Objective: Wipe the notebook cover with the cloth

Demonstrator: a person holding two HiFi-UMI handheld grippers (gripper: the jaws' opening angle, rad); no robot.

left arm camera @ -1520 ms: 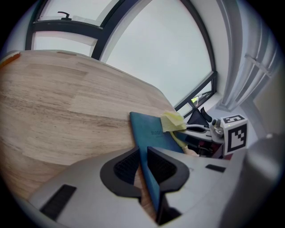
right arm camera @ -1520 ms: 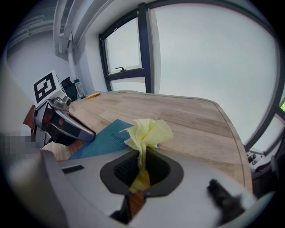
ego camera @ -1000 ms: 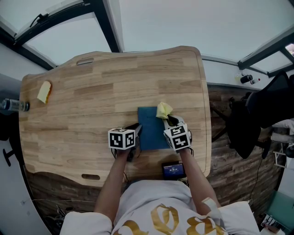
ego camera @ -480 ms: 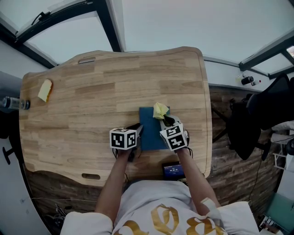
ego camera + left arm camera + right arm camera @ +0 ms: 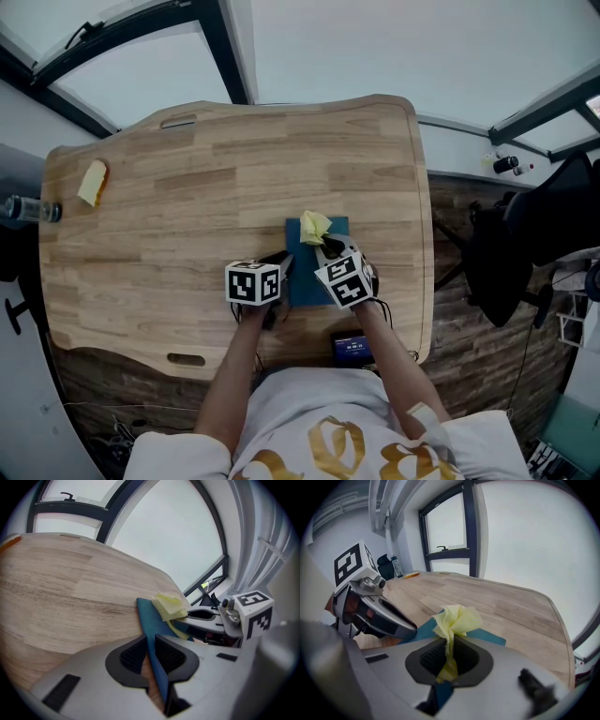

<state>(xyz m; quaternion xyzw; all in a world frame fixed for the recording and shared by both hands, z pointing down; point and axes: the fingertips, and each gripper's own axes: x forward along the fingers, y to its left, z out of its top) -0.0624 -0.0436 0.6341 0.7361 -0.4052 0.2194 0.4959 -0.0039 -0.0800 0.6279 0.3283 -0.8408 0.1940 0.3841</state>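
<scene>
A blue notebook (image 5: 302, 277) lies on the wooden desk (image 5: 187, 187) near its front edge. My left gripper (image 5: 280, 266) is shut on the notebook's left edge (image 5: 149, 634), with the cover pinched between its jaws. My right gripper (image 5: 327, 249) is shut on a crumpled yellow cloth (image 5: 313, 226), which rests on the far part of the notebook. In the right gripper view the cloth (image 5: 457, 620) bunches up out of the jaws over the blue cover (image 5: 487, 637). The left gripper view shows the cloth (image 5: 171, 606) and the right gripper (image 5: 206, 616) to its right.
A yellow sponge-like piece (image 5: 91, 185) lies at the desk's far left, with a bottle (image 5: 23, 212) just off that edge. A small dark device with a screen (image 5: 354, 349) sits at the front edge near my right arm. A black chair (image 5: 525, 234) stands to the right.
My right gripper has slid left and a little forward across the notebook with the cloth. The left gripper has stayed put on the notebook's edge.
</scene>
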